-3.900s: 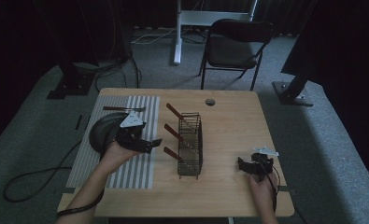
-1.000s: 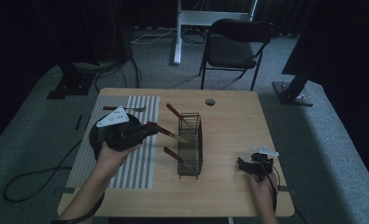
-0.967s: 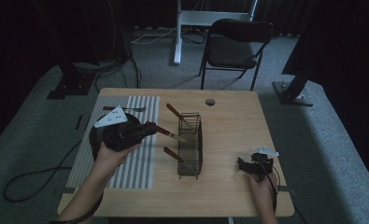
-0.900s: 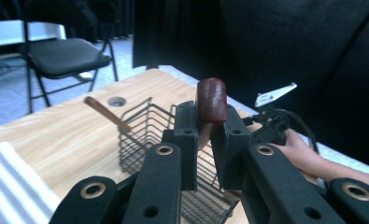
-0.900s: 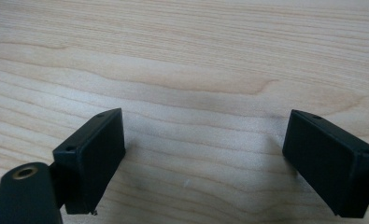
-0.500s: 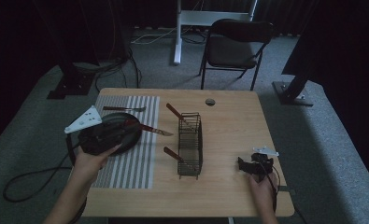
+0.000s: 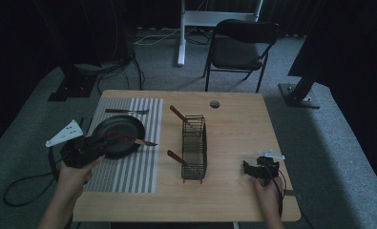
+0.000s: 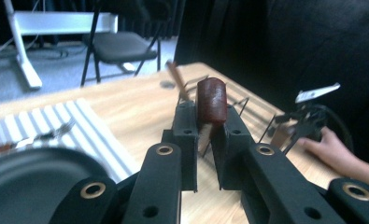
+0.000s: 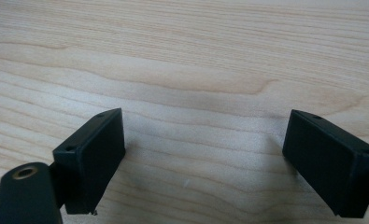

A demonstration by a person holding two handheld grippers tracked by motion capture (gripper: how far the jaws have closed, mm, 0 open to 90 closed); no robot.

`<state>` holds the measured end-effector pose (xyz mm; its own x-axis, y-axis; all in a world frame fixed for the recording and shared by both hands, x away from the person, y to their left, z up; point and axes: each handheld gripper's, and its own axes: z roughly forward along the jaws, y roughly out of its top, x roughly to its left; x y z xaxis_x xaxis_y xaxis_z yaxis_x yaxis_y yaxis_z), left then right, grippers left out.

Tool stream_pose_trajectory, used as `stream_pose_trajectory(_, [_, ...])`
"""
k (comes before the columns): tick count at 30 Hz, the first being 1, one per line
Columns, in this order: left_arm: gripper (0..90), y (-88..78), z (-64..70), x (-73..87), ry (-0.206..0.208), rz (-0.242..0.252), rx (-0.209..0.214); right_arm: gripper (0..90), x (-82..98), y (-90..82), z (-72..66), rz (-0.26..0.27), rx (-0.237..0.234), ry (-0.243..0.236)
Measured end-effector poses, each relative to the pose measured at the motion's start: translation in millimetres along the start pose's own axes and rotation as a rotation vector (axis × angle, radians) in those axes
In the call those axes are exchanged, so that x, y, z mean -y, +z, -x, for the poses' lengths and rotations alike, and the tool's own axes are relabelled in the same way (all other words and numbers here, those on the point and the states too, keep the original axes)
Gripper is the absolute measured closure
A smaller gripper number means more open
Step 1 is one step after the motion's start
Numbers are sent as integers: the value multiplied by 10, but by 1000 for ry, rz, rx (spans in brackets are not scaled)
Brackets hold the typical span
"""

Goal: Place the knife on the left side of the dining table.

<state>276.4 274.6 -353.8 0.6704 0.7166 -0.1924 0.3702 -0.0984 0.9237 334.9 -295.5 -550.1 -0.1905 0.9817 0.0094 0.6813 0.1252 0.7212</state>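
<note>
A: Two handheld grippers at the bottom of the high view, over a light wooden table (image 7: pixel 234 119). Left gripper (image 8: pixel 204 140) first?

B: Clenched on a utensil with a red-brown handle (image 8: pixel 211 99). Handle pinched between both black jaws, rounded end poking out above them in the left gripper view.

A: And the place of that utensil in the high view?

B: Left of frame, just above the left hand (image 7: pixel 74 174), stretched rightward across a dark round plate (image 7: pixel 121 125). Metal tip just past the plate's right rim, over a grey-and-white striped mat (image 7: pixel 129 171). Touching the plate or held clear of it: impossible to tell.

A: Right gripper (image 9: pixel 204 154)?

B: Released. Jaws spread wide with bare wood grain between them, nothing gripped. Lower right of the high view, in the right hand (image 7: pixel 267 195), well apart from everything else.

A: Farther back?

B: Centre of frame, a black wire rack (image 7: pixel 194 148), with a second red-handled utensil (image 7: pixel 175 157) jutting from its near left side and a third (image 7: pixel 179 113) from its far end. Beyond the plate, a fork (image 7: pixel 126 111) lying flat on the mat's far edge. Past the table, top centre, a dark folding chair (image 7: pixel 238 47) on grey carpet.
</note>
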Motion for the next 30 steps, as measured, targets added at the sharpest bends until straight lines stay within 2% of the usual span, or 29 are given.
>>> stream_pose_trajectory(1, [820, 0, 0, 0, 0, 0, 0, 120, 0, 0, 0, 0, 0, 0])
stream_pose_trajectory(6, [820, -23, -126, 278, -49, -38, -30, 120, 0, 0, 0, 0, 0, 0])
stream_pose_trajectory(7, [820, -23, -126, 278, -49, -38, -30, 120, 0, 0, 0, 0, 0, 0])
stream_pose_trajectory(8, [820, -35, -185, 405, -86, -50, -37, 120, 0, 0, 0, 0, 0, 0])
stream_pose_trajectory(10, [819, -49, -231, 514, -115, -60, -53, 120, 0, -1, 0, -1, 0, -1])
stream_pose_trajectory(12, [820, -68, -267, 615, -139, -64, -56, 120, -1, -1, 0, -1, 0, 1])
stream_pose_trajectory(15, [819, -83, -293, 745, -149, -85, -79, 120, -1, -1, -1, -1, 0, 2])
stream_pose_trajectory(16, [820, -84, -308, 785, -161, -91, -73, 120, -1, -1, -1, -1, 0, 2])
stream_pose_trajectory(20, [820, -79, -353, 885, -192, -103, -70, 120, -1, -1, -1, -1, 0, 2])
stream_pose_trajectory(23, [819, -81, -410, 987, -242, -93, -71, 120, -1, -1, -1, -1, 0, 2])
stream_pose_trajectory(27, [817, -111, -469, 1043, -283, -84, -61, 120, -1, -1, -1, -1, 0, 2])
stream_pose_trajectory(30, [803, -124, -520, 1097, -325, -70, -84, 120, -1, -1, -1, -1, 0, 2])
